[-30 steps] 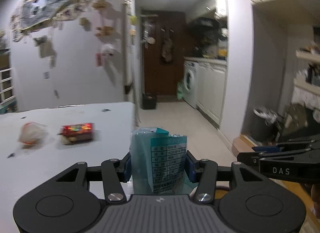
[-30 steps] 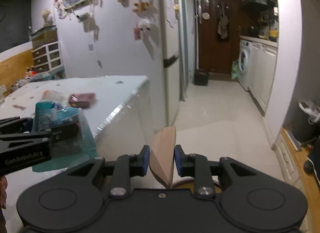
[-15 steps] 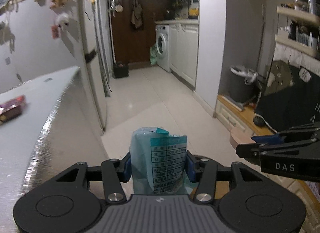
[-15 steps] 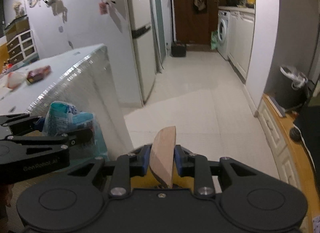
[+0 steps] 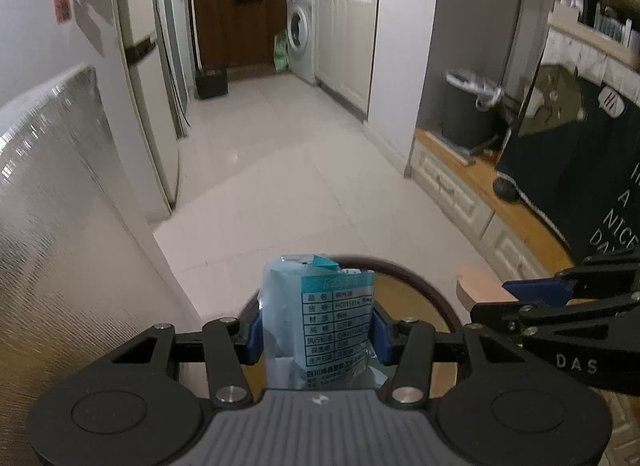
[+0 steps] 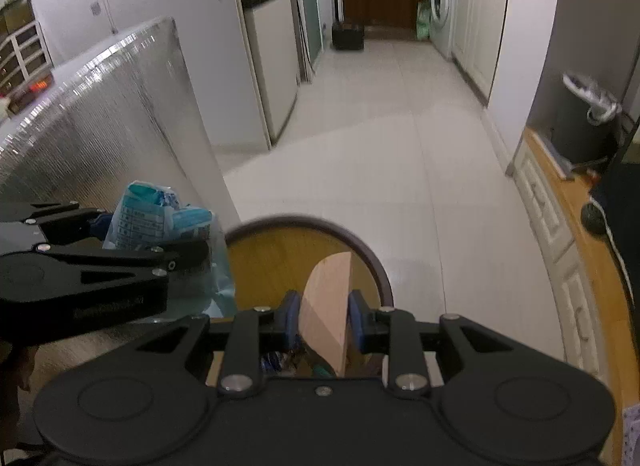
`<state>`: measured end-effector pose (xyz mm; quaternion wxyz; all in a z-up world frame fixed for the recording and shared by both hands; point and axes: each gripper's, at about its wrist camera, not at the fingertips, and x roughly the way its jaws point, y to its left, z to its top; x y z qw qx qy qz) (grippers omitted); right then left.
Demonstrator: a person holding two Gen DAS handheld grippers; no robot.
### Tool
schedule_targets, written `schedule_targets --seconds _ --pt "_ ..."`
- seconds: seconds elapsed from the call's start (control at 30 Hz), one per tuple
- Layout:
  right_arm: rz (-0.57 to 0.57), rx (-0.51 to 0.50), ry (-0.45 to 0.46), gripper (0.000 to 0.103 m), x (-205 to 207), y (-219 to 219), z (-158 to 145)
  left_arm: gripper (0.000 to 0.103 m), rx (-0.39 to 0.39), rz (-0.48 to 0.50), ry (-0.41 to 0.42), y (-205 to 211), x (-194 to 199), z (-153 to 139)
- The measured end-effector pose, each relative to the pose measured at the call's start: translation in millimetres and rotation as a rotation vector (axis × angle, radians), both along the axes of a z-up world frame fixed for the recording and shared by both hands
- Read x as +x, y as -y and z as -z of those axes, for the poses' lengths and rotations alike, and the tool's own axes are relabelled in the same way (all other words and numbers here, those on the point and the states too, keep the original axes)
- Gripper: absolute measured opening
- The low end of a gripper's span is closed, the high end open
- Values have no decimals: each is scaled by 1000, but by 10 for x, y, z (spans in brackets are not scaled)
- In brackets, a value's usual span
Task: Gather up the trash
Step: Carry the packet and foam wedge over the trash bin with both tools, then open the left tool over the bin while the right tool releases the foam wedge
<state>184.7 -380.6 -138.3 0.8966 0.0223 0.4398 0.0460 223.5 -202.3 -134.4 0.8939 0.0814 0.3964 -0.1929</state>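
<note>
My left gripper (image 5: 318,332) is shut on a pale blue plastic wrapper (image 5: 320,314) with a printed label; it also shows in the right wrist view (image 6: 154,215). My right gripper (image 6: 325,322) is shut on a flat tan piece of card (image 6: 328,306), whose tip shows at the right of the left wrist view (image 5: 478,286). Both grippers hang side by side over a round bin with a dark rim (image 6: 372,256) and a yellow-brown inside (image 6: 272,254). Some trash lies at the bin's bottom (image 6: 280,360). The bin's near half is hidden behind the grippers.
A table draped in silvery cloth (image 6: 120,117) stands left of the bin, with a red packet (image 6: 38,86) on it. Pale tiled floor (image 5: 280,153) runs ahead to a fridge (image 6: 264,45) and a washing machine (image 5: 300,33). A grey lined bin (image 6: 582,121) sits on a wooden platform at right.
Both grippers have swung right off the table and sunk, tilting down. The tabletop has slid out to the left and the round bin has come into view beneath them. Both grips are unchanged.
</note>
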Motion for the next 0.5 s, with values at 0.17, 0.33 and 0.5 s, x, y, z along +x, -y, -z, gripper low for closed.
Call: schedule_targets --seconds 0.17,0.33,0.5 --pt "-20 -16 -99 27 208 -17 246 51 34 -4 -56 2 150 237" --pt "-52 -70 -184 27 419 -97 481 51 50 -10 -97 -28 296 426" --pt "-83 -70 -247 26 592 -159 671 51 66 -14 -135 -40 428 588"
